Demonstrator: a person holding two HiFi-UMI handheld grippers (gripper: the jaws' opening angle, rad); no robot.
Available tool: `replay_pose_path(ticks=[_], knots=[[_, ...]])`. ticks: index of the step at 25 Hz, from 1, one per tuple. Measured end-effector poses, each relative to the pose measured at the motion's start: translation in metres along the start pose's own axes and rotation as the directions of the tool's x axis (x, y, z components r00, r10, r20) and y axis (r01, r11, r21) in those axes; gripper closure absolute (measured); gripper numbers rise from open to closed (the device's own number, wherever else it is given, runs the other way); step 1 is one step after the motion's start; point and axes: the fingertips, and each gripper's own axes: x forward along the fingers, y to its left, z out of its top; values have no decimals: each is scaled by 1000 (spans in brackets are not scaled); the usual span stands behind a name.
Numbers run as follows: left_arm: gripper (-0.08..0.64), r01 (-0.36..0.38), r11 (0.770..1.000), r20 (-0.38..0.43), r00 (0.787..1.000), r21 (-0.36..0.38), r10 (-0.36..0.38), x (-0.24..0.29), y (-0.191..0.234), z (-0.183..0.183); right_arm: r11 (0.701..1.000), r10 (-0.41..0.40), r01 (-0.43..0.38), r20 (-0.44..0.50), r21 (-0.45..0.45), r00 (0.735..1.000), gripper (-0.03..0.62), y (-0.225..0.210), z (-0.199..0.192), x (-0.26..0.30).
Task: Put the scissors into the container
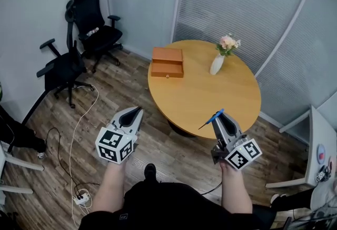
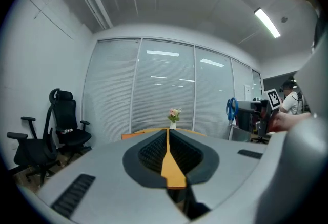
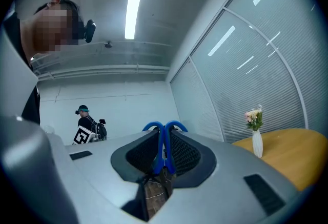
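A small office with a wood-plank floor holds one round wooden table [image 1: 210, 92] and two black office chairs [image 1: 97, 23] [image 1: 63, 68]. On the table stand one orange wooden box [image 1: 167, 62] and one white vase of flowers [image 1: 217, 64]. The right gripper [image 1: 218, 122] clamps the single pair of blue-handled scissors [image 1: 216, 113] above the table's near edge. Their long axis slants, with the handle loops past the jaw tips toward the table and the dark blades toward the person's left. The left gripper [image 1: 134, 113] hangs over the floor, jaws pressed together on nothing.
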Motion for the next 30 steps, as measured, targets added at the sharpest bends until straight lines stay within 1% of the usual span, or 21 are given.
replay_pose_path(ticks=[3,7,12,16,23,30], knots=[[534,23,1000,10,1000,12,-23,16,22,11,1000,-20,20,12,-7,1000,503,-9,5,24],[534,36,999,28,999,14,-36,29,58,21,999,-37,38,22,-29,999,503,-12,8,60],[534,58,998,28,998,22,-58,41,84,22,998,-56,57,31,-30,998,503,-16,6,90],[534,69,998,7,998,0,-69,56,100,15,998,-59,59,18,-7,998,503,-26,-3,110],[534,60,998,-17,998,-10,-61,93,120,11,998,-55,55,11,30,998,503,-66,-12,141],[534,32,999,-55,998,-4,-32,158,145,14,997,-26,26,0,73,1000,503,-136,-21,191]])
